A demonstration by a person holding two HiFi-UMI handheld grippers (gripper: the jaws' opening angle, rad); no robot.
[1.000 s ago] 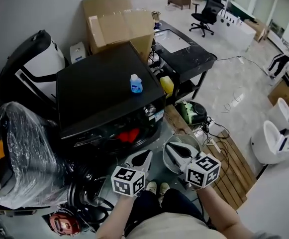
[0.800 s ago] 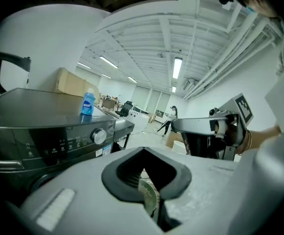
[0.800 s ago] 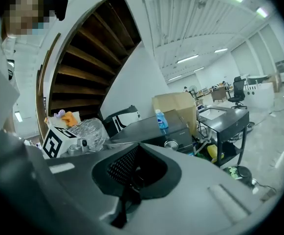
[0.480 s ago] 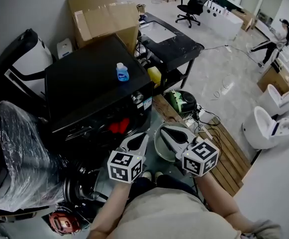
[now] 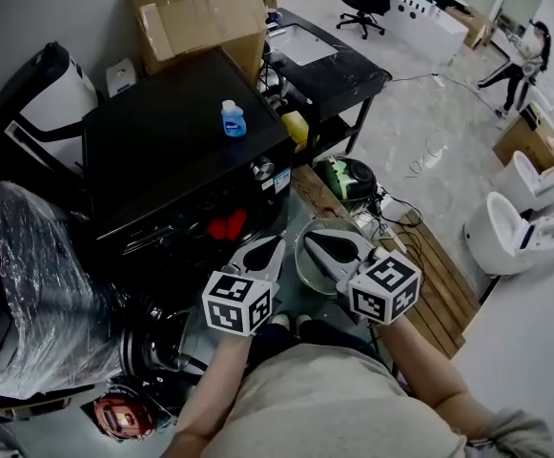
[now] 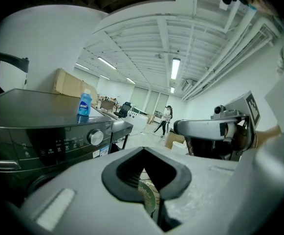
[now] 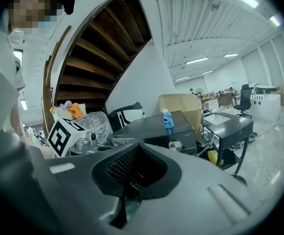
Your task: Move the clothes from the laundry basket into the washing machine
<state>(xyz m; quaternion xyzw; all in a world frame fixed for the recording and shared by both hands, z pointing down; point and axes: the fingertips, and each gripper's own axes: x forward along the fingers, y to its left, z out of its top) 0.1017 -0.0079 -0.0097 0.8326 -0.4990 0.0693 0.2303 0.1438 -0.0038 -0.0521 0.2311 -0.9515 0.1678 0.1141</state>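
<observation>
Jaws pressed together on nothing, the left gripper (image 5: 275, 244) and right gripper (image 5: 311, 243) sit side by side near the washing machine (image 5: 172, 165). Red clothes (image 5: 224, 226) show at its dark front, but the door is hard to make out. A round basin (image 5: 305, 276) lies half hidden under the right gripper. Bare floor (image 5: 410, 141) opens far right.

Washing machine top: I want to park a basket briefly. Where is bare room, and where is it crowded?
The washing machine top is bare apart from the blue bottle near its right edge. The tiled floor between the black side table and the white fixtures is open. Crowded: the plastic-wrapped bundle and cables at left.
</observation>
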